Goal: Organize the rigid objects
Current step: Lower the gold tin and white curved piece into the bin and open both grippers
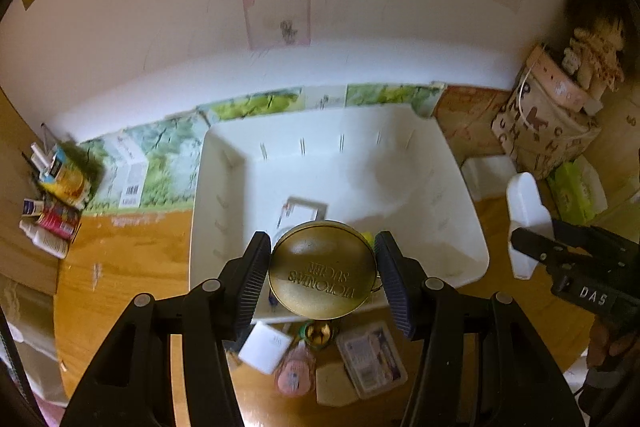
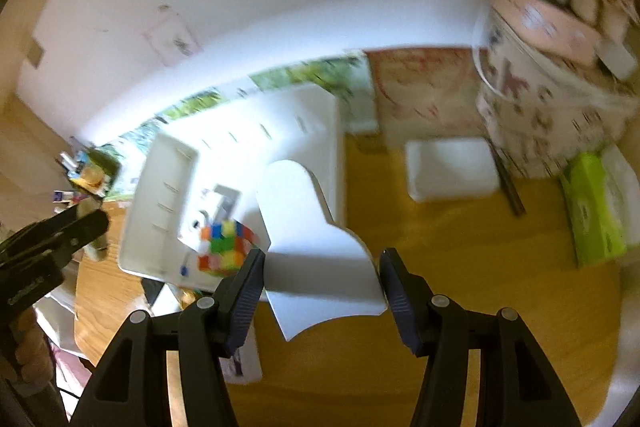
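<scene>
- Left claw (image 1: 323, 277) pinched a round gold tin (image 1: 323, 270) above the near edge of the white bin (image 1: 460, 187).
- Right claw (image 2: 322, 281) gripped a white divider (image 2: 316, 247) above the wooden table (image 2: 460, 267).

Two wrist fisheyes, steeply downward, close — shared white bin (image 1: 224, 163) (image 2: 160, 195).
</scene>
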Motion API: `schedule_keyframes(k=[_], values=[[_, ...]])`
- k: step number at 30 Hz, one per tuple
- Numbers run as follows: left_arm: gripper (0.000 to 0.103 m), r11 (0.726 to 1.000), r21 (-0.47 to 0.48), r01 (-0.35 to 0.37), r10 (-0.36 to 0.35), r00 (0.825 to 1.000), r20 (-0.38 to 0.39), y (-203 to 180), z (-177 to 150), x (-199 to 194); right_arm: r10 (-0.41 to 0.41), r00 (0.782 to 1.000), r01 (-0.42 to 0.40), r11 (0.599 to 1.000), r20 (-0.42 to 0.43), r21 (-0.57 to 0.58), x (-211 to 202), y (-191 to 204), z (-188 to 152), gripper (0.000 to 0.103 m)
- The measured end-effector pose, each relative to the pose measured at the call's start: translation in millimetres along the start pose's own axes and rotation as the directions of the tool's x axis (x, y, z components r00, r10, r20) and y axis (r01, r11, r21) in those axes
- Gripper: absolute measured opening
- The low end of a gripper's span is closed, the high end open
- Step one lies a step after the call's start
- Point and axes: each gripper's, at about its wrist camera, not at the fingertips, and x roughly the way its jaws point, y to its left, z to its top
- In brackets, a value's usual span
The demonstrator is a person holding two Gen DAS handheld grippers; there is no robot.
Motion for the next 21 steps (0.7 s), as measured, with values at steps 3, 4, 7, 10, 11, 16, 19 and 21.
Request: schedule_keyframes(k=[3,4,7,10,11,16,19,21], values=[[0.058,1.000,0.022,-0.015,0.013,0.996,0.090,0.1,2.3,-0.3,0.022,0.999,-0.021,0.999,0.030,-0.032,5.5,7.5,4.9,0.059],[0.058,0.999,0.035,-0.027,0.022,0.992,0.122,-1.1,2.6,-0.6,0.029,0.999,-0.027,0.999,0.037,-0.046,7.9,9.8,6.4,0.059],[0.058,0.998,0.058,-0.024,0.012,0.980,0.197,-3.7,3.8,-0.4,0.055,0.996,-0.050,0.996,0.066,-0.074,15.3,13.2,10.0,0.059],[0.058,0.999,0.050,0.001,-0.015,0.964,0.265,-3.3,4.1,3.1,0.080,0.991,-0.070,0.992,0.103,-0.101,22.1,15.9,13.8,0.059],[0.058,0.999,0.043,0.004,-0.016,0.959,0.284,-3.9,4.8,5.1,0.086,0.990,-0.075,0.991,0.108,-0.108,24.7,16.1,14.5,0.059],[0.058,1.000,0.024,-0.008,0.000,0.948,0.319,-7.6,12.2,23.4,0.120,0.983,-0.098,0.983,0.137,-0.158,39.1,18.8,17.5,0.058],[0.058,1.000,0.013,0.013,-0.017,0.950,0.313,-8.8,13.3,33.3,0.145,0.976,-0.115,0.976,0.160,-0.186,46.3,20.4,18.1,0.044],[0.058,1.000,0.015,0.020,-0.023,0.951,0.308,-10.4,14.1,38.9,0.173,0.972,-0.142,0.972,0.159,-0.188,52.3,20.0,19.5,0.044]])
